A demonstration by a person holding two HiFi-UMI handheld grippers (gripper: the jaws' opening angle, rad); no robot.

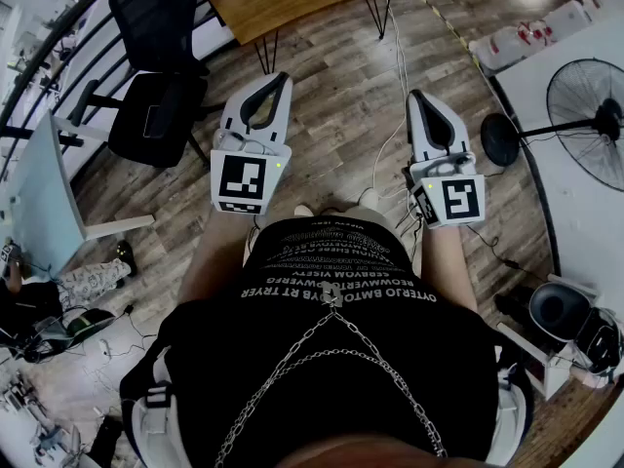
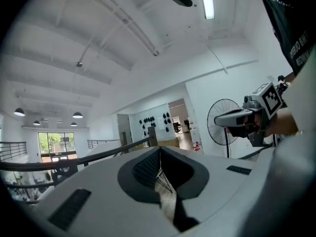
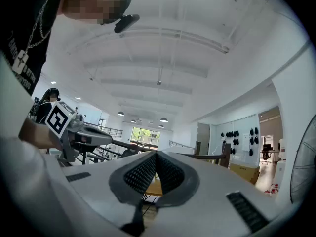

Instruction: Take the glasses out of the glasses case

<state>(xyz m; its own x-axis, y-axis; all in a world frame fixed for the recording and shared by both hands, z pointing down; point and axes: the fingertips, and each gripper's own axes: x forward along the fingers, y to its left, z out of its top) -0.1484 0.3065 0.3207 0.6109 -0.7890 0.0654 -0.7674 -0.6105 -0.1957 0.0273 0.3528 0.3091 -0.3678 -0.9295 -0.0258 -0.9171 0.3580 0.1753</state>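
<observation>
No glasses case and no glasses show in any view. In the head view my left gripper and right gripper are held level in front of my body, side by side above the wooden floor. Both are shut with nothing between the tips. The left gripper view looks along its closed jaws into the room, with the right gripper off to the right. In the right gripper view its jaws also meet at the tip, and the left gripper hangs at the left.
A wooden table on thin black legs stands ahead, with pale items at its far edge. A black office chair and a white desk are at the left. A standing fan is at the right. Cables run across the floor.
</observation>
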